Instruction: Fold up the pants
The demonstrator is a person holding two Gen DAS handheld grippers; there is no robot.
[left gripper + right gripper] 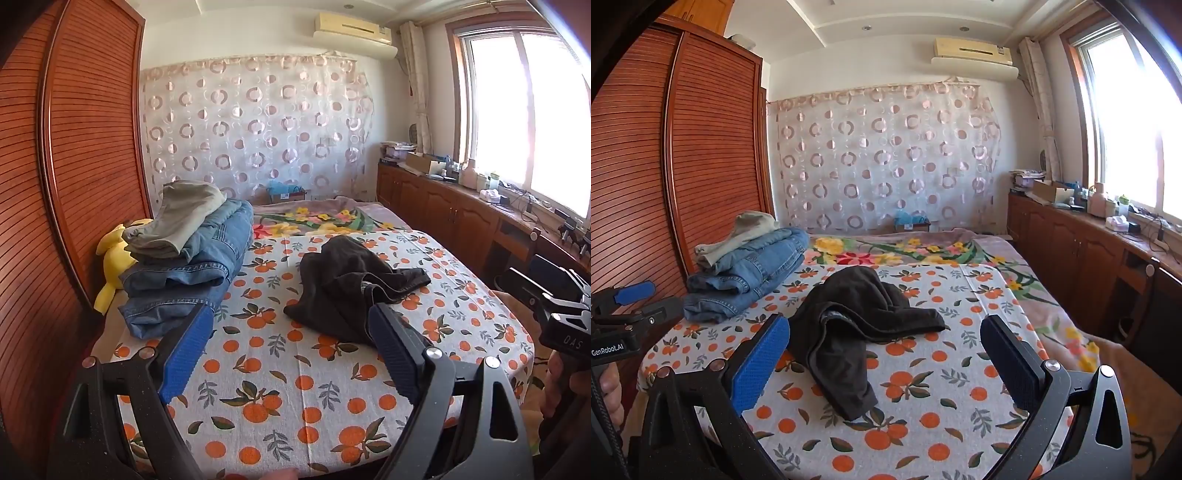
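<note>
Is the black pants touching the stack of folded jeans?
Apart. In the right wrist view, patterned sheet shows between the black pants and the jeans stack.

I am facing a tall reddish-brown louvred wooden wardrobe standing along the left, with a sheer circle-patterned curtain hanging across the far white wall under a cream air conditioner. Daylight is pouring through the large wood-framed window on the right, above low brown wooden cabinets.

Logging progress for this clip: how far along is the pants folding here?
Done: a folded stack of jeans and a grey-green pair sits at the bed's left. In hand: nothing; the left gripper and right gripper hover open. Left: the black pants lie crumpled on the orange-print sheet, unfolded.
</note>
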